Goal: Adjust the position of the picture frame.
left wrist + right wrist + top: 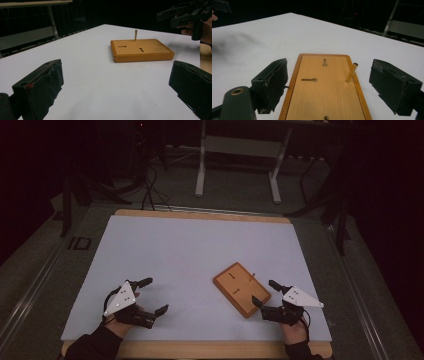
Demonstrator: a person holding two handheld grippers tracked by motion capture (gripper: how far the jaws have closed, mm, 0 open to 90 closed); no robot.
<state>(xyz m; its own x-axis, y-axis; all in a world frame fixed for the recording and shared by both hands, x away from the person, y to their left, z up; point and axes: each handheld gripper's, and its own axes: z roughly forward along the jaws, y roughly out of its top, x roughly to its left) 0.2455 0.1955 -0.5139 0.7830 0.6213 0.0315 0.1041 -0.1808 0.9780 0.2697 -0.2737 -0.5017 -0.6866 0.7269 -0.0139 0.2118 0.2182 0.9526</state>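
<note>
Wooden board (324, 92) sits between my right gripper (265, 293) fingers, both grippers wide open and empty; I'd centre on the upright peg (351, 72) before closing, left gripper (150, 295) idle.

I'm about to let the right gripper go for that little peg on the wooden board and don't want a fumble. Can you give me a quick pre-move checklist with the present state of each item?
1. Right gripper jaws open, nothing between the pads: ok.
2. Wooden board lies flat on the white table, right in front of the right gripper: ok.
3. Peg stands in the board near one long edge, leaning a little, free of both jaws: ok.
4. Left gripper open, empty and well off to the side of the board: ok.
5. How firmly the peg sits in its hole: cannot tell.
</note>
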